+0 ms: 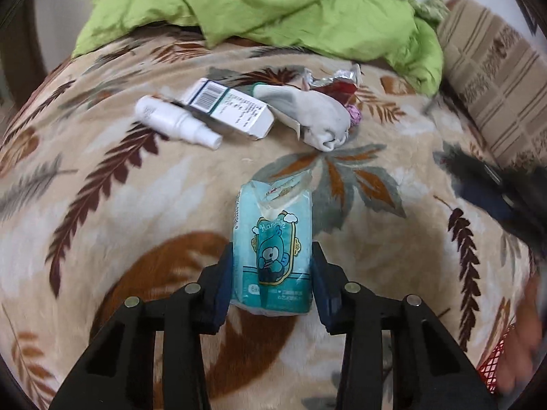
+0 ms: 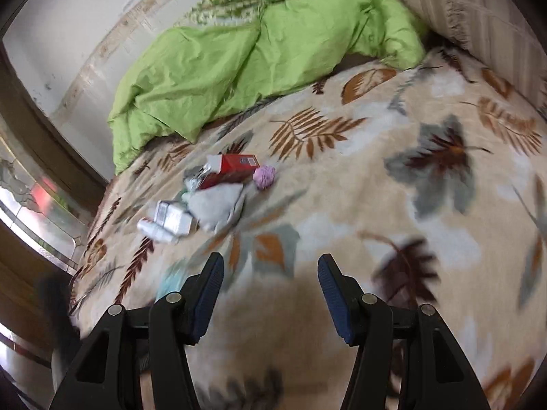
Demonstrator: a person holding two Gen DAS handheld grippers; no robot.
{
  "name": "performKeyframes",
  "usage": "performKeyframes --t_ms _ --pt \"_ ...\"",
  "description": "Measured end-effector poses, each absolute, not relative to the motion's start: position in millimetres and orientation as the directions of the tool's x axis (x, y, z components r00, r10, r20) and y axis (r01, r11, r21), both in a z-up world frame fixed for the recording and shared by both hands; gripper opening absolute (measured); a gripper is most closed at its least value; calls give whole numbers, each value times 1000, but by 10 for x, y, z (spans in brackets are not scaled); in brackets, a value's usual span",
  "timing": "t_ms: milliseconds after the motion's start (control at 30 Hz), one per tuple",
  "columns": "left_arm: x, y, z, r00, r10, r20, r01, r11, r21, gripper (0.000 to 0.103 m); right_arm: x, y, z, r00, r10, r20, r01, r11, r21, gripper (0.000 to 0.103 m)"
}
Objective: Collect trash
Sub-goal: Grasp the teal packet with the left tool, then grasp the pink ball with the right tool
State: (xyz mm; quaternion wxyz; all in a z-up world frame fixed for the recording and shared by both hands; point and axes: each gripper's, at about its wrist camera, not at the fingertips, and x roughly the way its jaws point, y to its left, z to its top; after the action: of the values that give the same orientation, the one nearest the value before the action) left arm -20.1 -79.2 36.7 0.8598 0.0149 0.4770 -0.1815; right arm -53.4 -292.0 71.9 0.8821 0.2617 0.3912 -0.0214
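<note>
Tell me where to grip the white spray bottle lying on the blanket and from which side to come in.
Grip the white spray bottle across its wide body, not the narrow nozzle end. It lies flat with the barcode box against its far side, so come from above, one finger on the bare near side and the other easing between bottle and box. The right gripper is open and empty.

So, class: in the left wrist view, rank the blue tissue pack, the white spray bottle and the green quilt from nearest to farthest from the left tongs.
1. Blue tissue pack: between the left tongs.
2. White spray bottle: mid-bed, upper left.
3. Green quilt: far edge, top.
</note>
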Motion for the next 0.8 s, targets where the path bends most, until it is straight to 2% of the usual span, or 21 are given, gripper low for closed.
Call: performKeyframes --t_ms 100,233,500,567,600,667,800 --pt "-194 -786 377 537 -266 -801 348 934 -78 40 -113 -2952 631 678 181 -713 242 860 449 59" --pt "-85 -714 399 565 -240 -790 330 943 -51 40 309 -2962 533 663 160 -731 254 871 421 57" --pt "74 -574 403 563 -234 -793 293 953 -74 40 933 -2928 294 604 101 -791 269 908 321 40" --pt "80 -565 400 562 -237 -792 292 953 -78 40 1000 -2928 228 595 105 -797 271 908 321 37" --pt "79 -564 400 563 -239 -791 292 953 -79 40 1010 -2935 208 602 116 -790 269 902 337 30" --pt "79 -563 402 562 -243 -791 294 952 -83 40 989 -2911 227 615 115 -780 256 907 335 25" --pt "42 -568 427 573 -247 -782 300 951 -81 40 763 -2857 353 648 106 -754 241 911 335 25"
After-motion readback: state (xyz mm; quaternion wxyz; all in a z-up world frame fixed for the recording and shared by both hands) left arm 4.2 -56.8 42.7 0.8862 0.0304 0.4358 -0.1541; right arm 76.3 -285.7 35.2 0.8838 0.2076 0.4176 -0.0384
